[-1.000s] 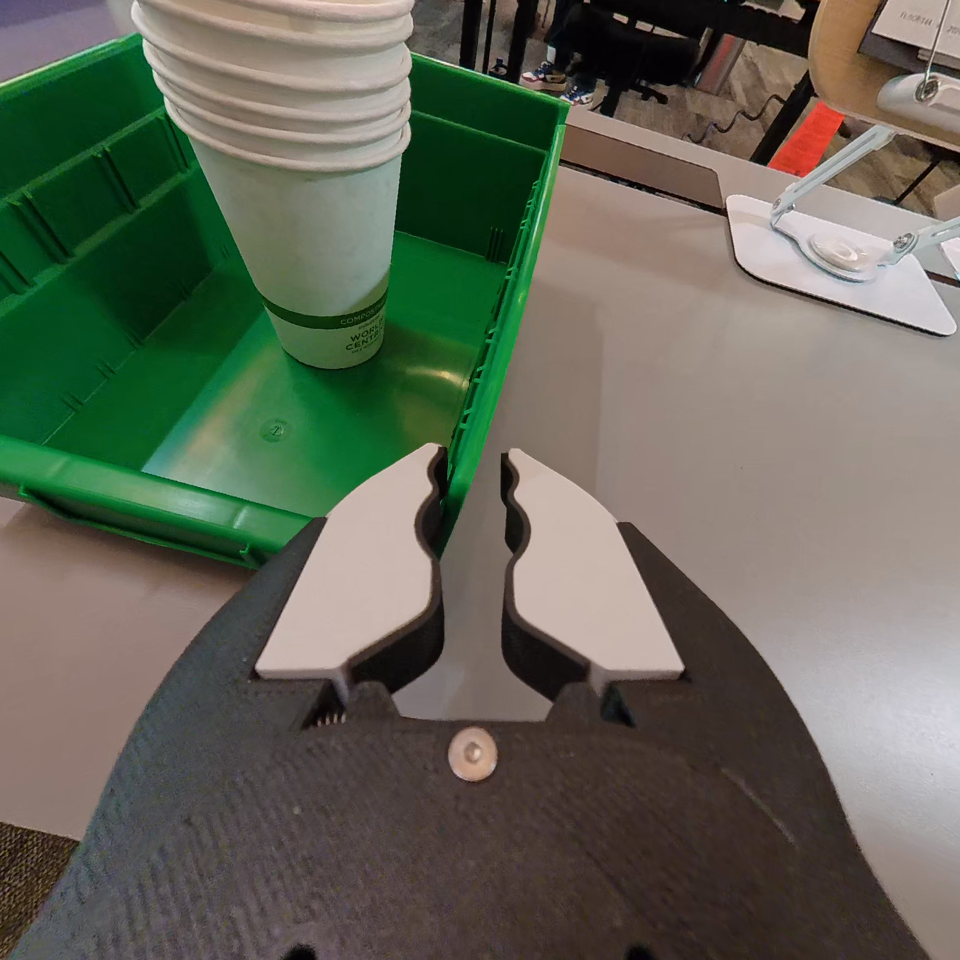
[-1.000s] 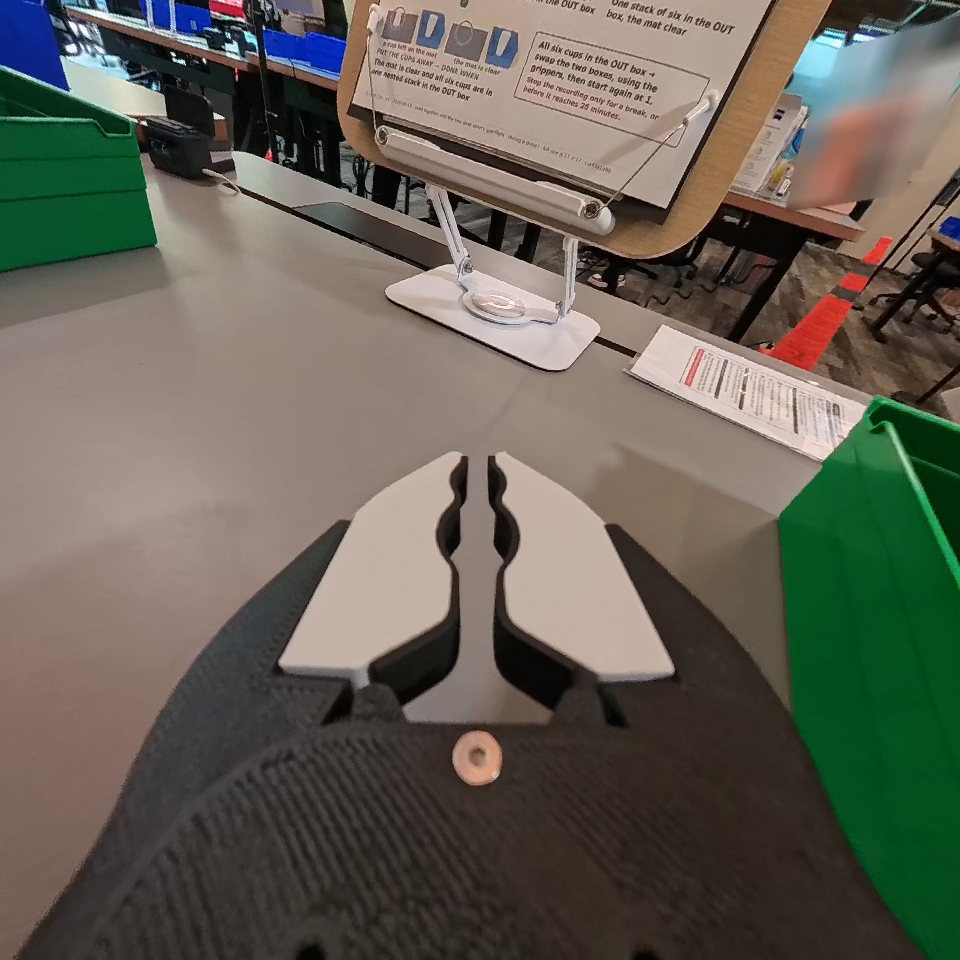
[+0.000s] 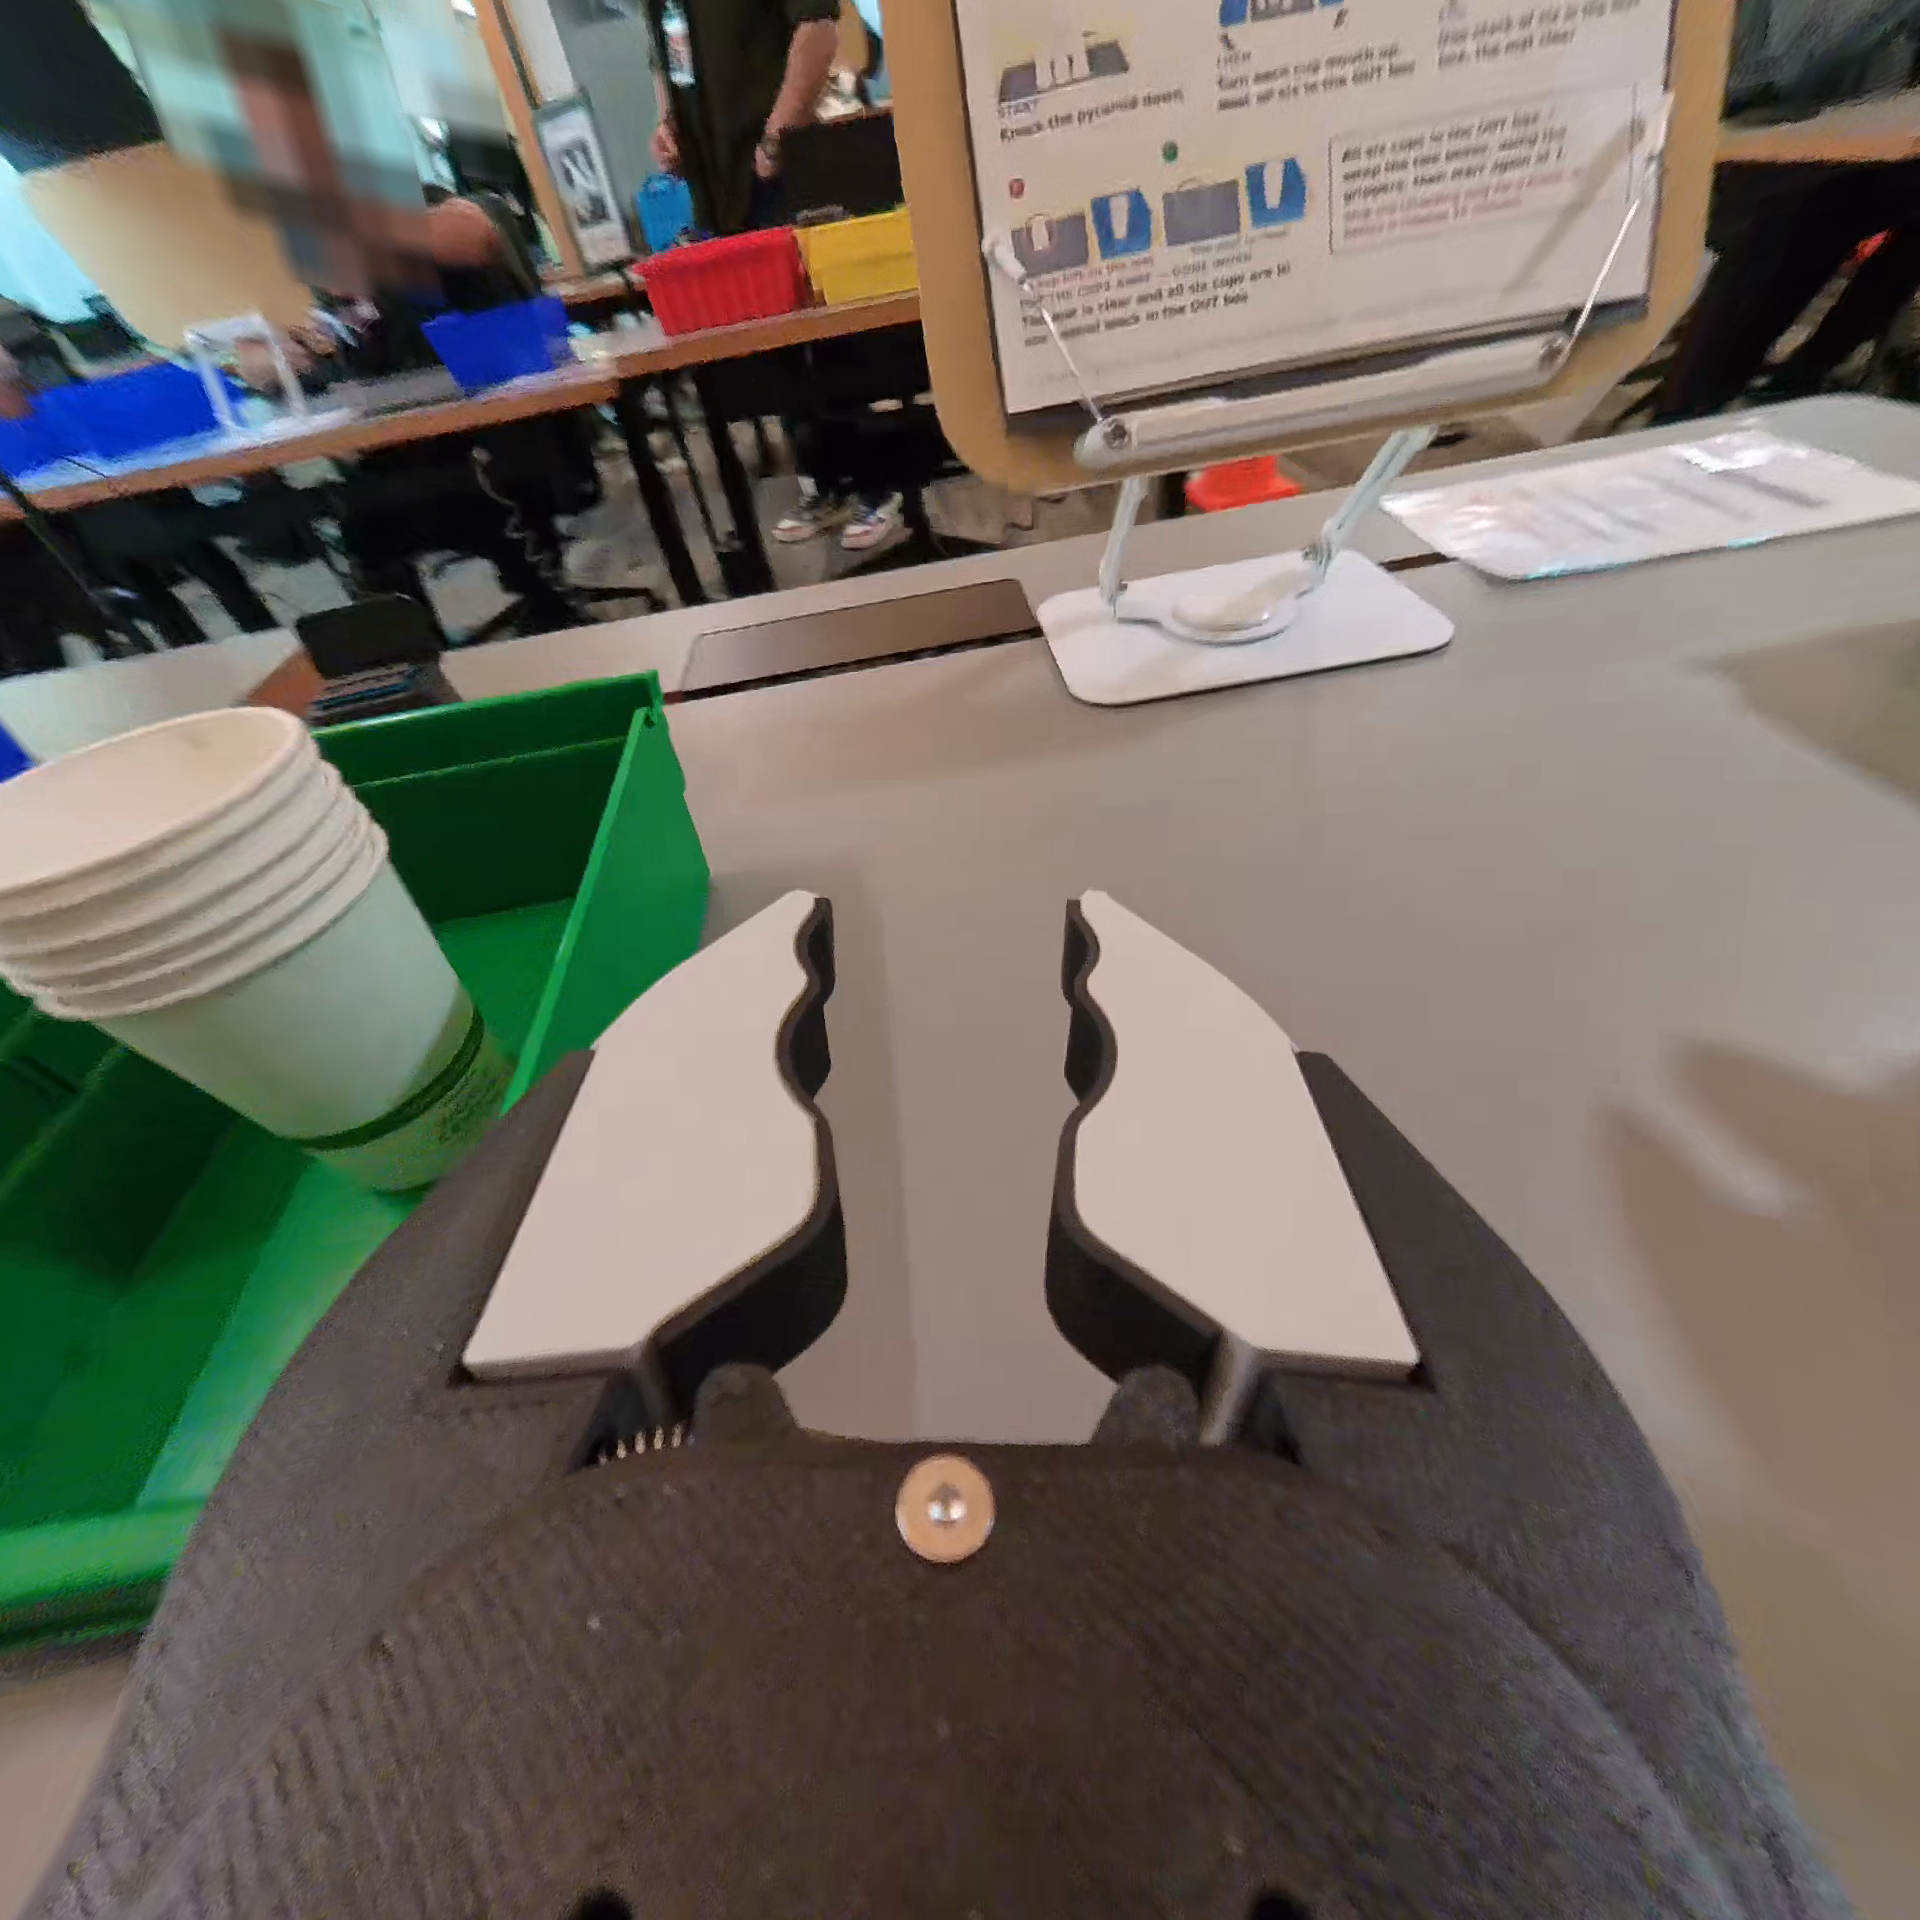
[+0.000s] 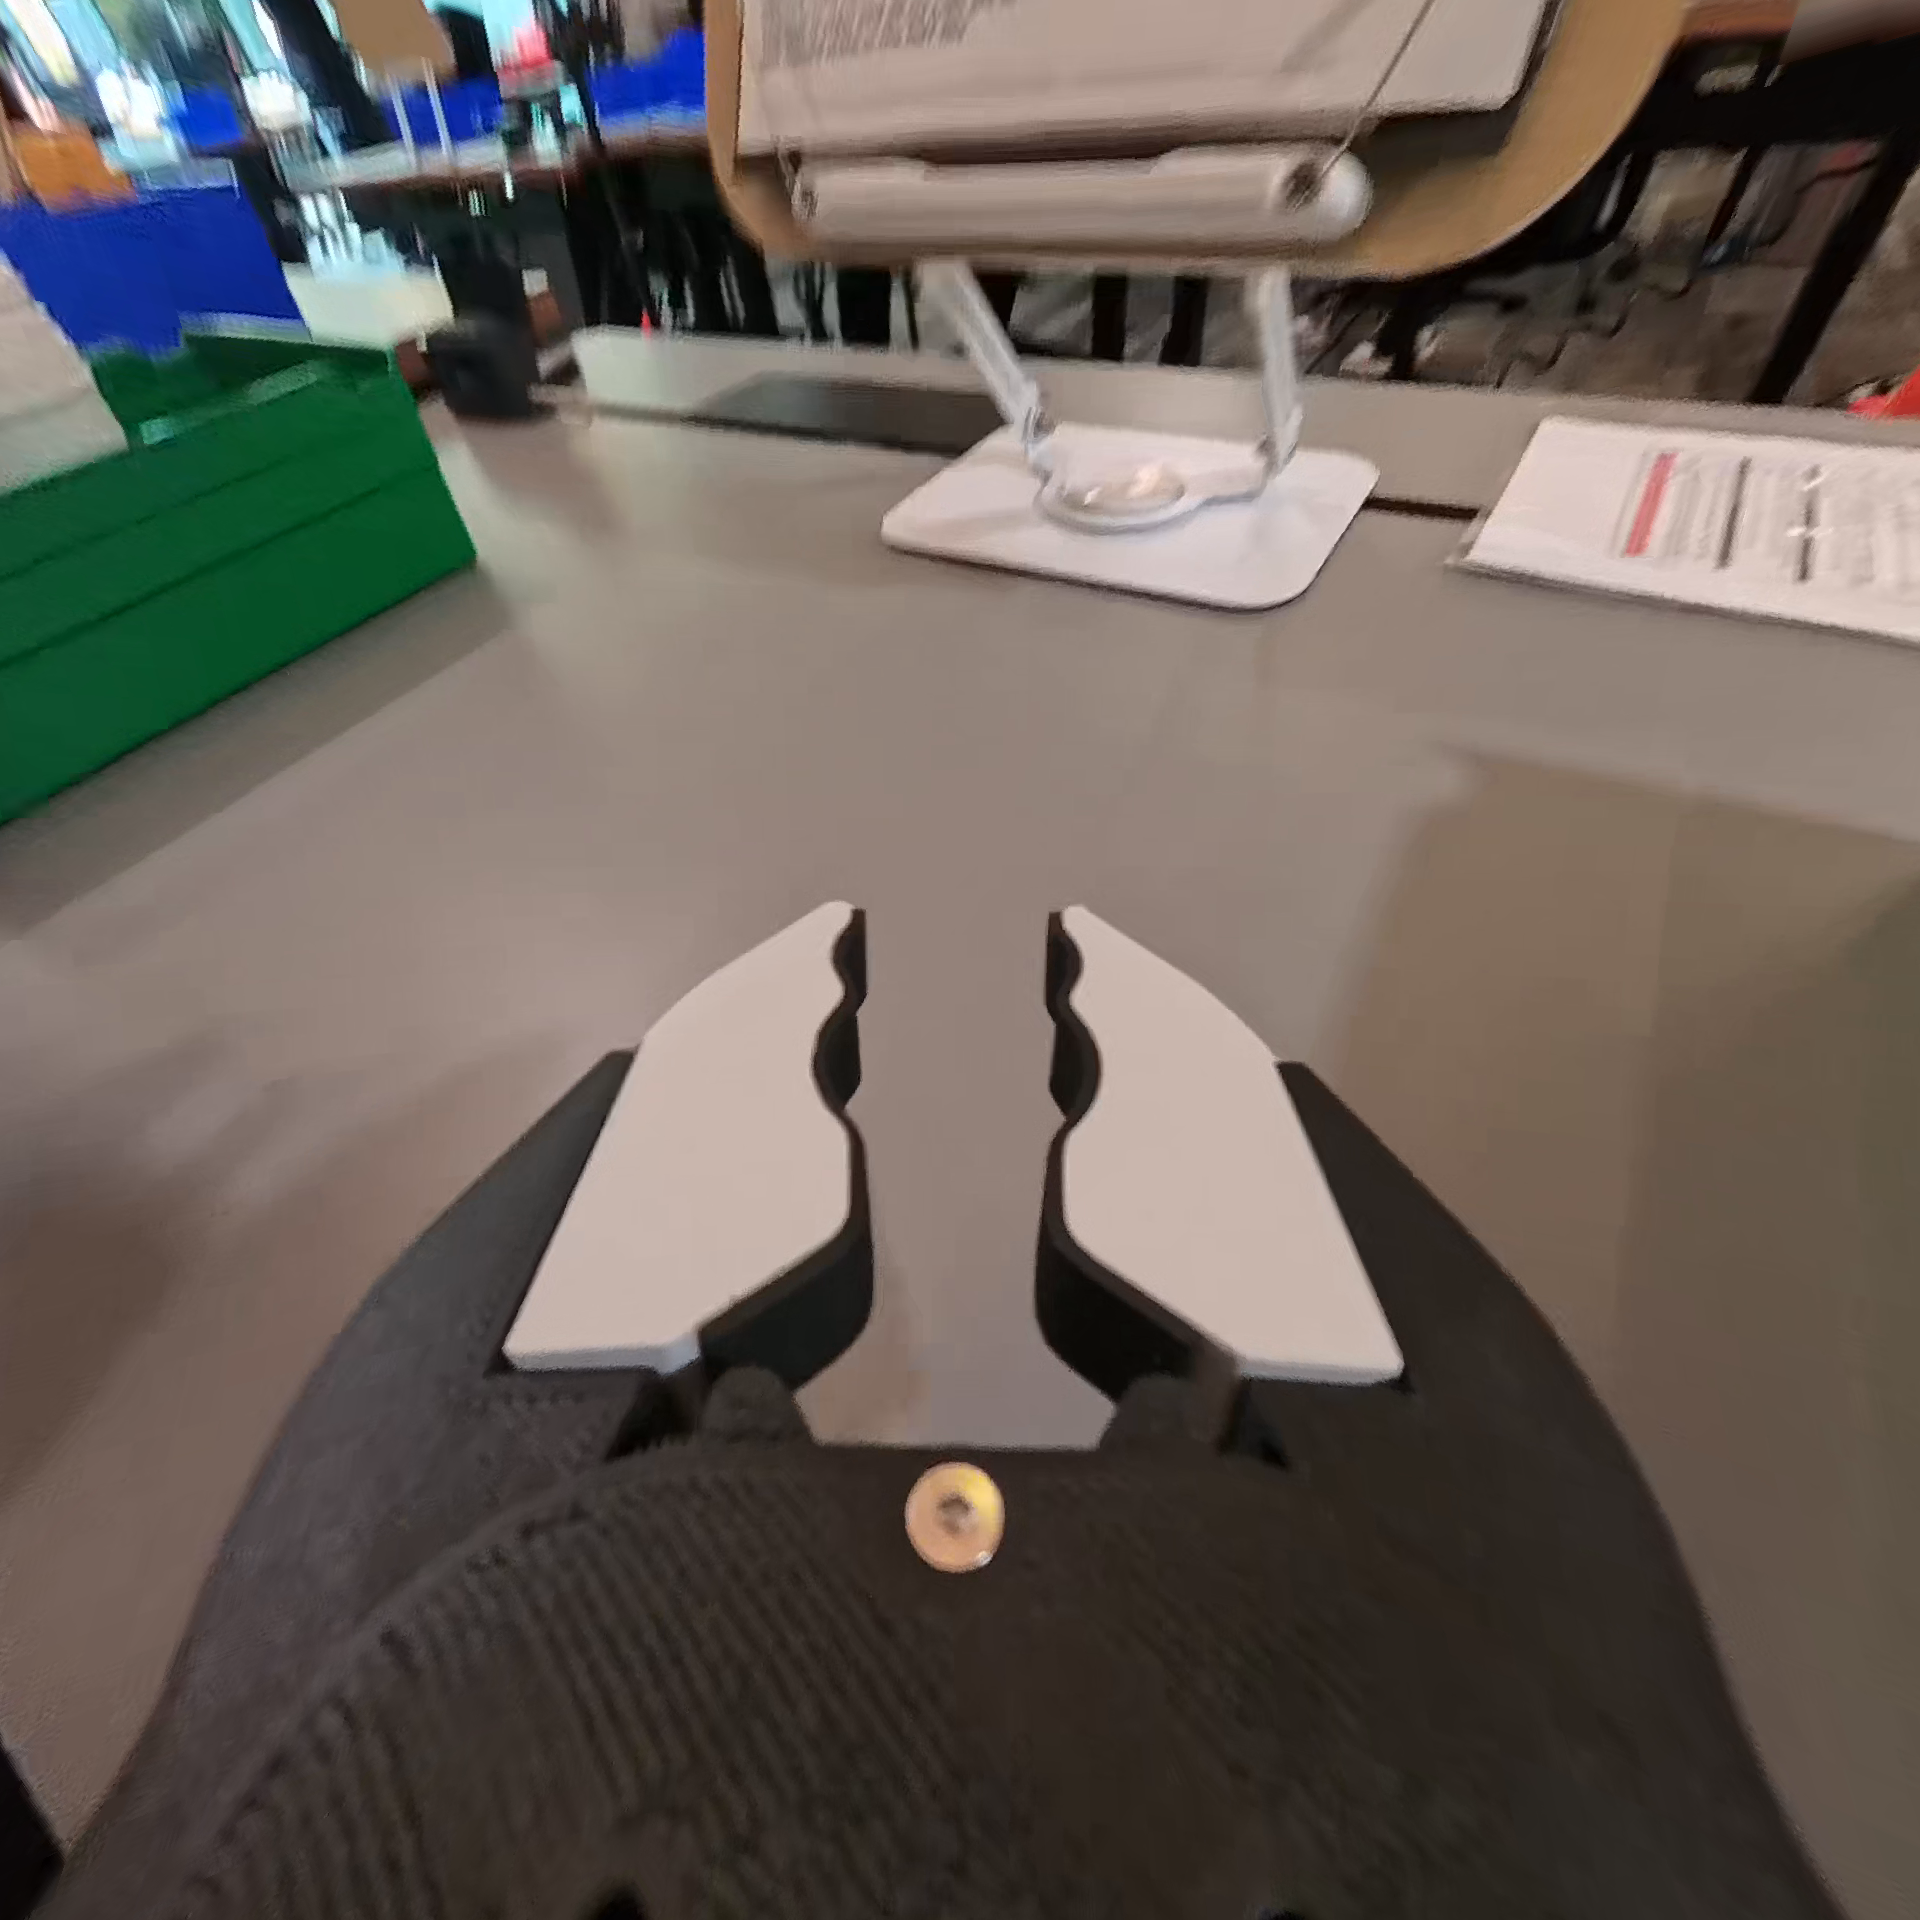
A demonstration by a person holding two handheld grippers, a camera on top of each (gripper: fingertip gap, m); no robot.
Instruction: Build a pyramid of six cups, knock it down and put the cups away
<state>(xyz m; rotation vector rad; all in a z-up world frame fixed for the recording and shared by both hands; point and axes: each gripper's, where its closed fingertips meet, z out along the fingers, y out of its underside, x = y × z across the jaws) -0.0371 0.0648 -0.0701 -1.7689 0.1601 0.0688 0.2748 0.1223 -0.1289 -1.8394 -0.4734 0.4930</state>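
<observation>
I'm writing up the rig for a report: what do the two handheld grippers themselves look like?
Both look alike. The left gripper and right gripper each have a rounded black body with a ribbed, printed-looking texture, a silver screw near the front centre, and two jaws with flat light-grey tops over black wavy inner faces. No cables, markings or sleeves show.

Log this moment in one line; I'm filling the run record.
left gripper: open, empty | right gripper: open, empty | cup stack: in green bin

the left gripper is held level and forward, its two grey-faced fingers spread with a clear gap and nothing gripped. the right gripper is posed alike, its fingers parted somewhat less widely, also empty.
</observation>
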